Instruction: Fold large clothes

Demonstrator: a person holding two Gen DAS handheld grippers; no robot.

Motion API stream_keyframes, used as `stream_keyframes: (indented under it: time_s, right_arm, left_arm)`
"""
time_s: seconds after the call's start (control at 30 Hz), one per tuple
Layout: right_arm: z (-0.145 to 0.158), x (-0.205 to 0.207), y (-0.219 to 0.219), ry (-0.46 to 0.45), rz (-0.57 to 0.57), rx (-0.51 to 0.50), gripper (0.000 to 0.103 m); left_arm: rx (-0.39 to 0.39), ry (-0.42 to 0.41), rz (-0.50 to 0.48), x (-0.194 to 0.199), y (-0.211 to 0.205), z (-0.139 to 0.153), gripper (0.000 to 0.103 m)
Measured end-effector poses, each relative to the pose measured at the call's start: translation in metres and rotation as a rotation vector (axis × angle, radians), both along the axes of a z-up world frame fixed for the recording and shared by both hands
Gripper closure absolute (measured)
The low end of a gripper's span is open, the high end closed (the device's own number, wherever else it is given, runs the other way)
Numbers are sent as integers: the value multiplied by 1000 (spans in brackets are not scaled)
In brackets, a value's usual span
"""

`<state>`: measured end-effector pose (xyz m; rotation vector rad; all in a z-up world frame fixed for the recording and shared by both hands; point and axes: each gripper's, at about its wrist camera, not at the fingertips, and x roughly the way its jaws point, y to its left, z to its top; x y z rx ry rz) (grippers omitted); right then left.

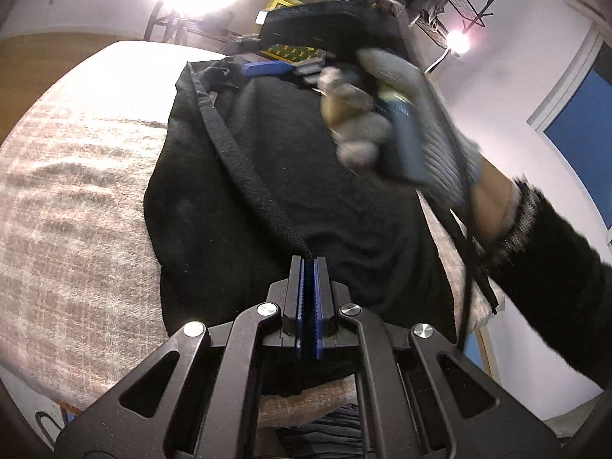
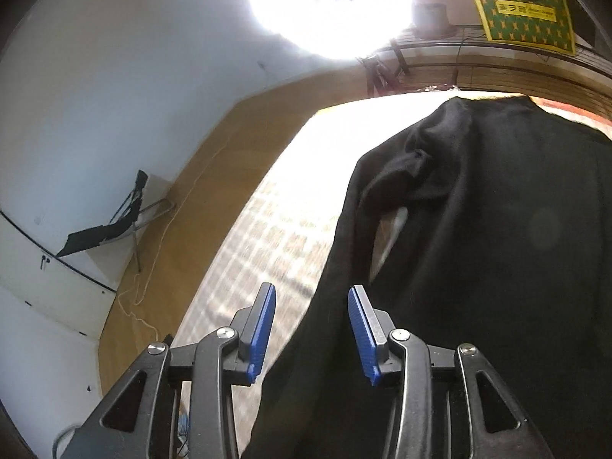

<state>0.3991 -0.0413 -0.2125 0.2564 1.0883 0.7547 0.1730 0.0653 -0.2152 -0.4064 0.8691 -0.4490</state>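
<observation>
A large black garment (image 1: 275, 176) lies on a table covered with a beige checked cloth (image 1: 76, 191). My left gripper (image 1: 309, 262) is shut on the garment's ribbed hem edge at the near side. The right gripper (image 1: 267, 67), held by a gloved hand (image 1: 367, 130), shows blurred at the garment's far end in the left wrist view. In the right wrist view the right gripper (image 2: 311, 294) is open, its blue pads apart over the black garment (image 2: 478, 248) near its left edge, holding nothing.
The cloth-covered table (image 2: 267, 229) reaches left of the garment. A wooden floor (image 2: 191, 199) with a white cord and a folded black stand (image 2: 114, 222) lies beyond. Wire shelving (image 1: 451, 11) and a yellow-green box (image 2: 524, 7) stand behind. Bright lamps glare overhead.
</observation>
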Motion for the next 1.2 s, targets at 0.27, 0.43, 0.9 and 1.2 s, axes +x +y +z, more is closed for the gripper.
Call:
stream_keyframes:
  time_s: [0.27, 0.43, 0.9, 1.2]
  right_arm:
    - [-20, 49, 38, 0, 5, -99, 61]
    - [-32, 70, 56, 18, 33, -170, 61]
    - [-48, 100, 84, 1, 43, -249, 103]
    - [-4, 97, -30, -72, -122, -101, 103]
  left_arm:
    - [-38, 1, 0, 6, 1, -9, 101]
    - [-43, -2, 1, 9, 4, -13, 101]
    - [-62, -7, 21, -2, 17, -12, 101]
    - [93, -33, -58, -13, -18, -8, 101]
